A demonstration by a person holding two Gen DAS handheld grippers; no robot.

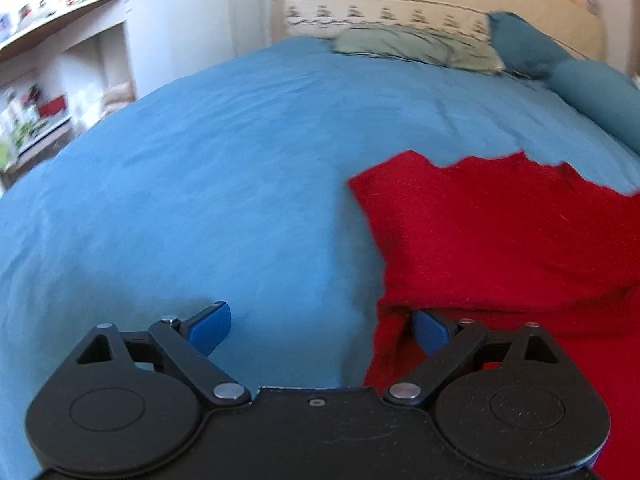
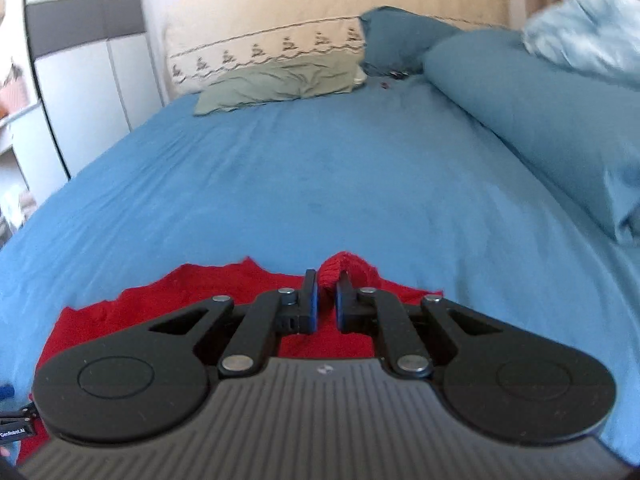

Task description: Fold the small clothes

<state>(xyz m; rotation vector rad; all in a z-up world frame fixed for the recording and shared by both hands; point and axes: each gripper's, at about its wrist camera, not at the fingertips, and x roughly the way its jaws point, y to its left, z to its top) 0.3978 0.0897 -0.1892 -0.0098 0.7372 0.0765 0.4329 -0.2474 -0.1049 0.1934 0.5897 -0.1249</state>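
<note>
The red garment (image 1: 500,232) lies spread on the blue bedsheet (image 1: 220,184), well short of the green pillow (image 1: 416,46) at the headboard, and the right gripper (image 2: 327,300) is clamped on a bunched ribbed bit of its far edge (a cuff or hem, I cannot tell which). The left gripper (image 1: 320,326) is spread wide at the garment's left edge, one pad against the cloth. To fold cleanly, I judge the left should pinch that edge first, then both lift level and carry together.
</note>
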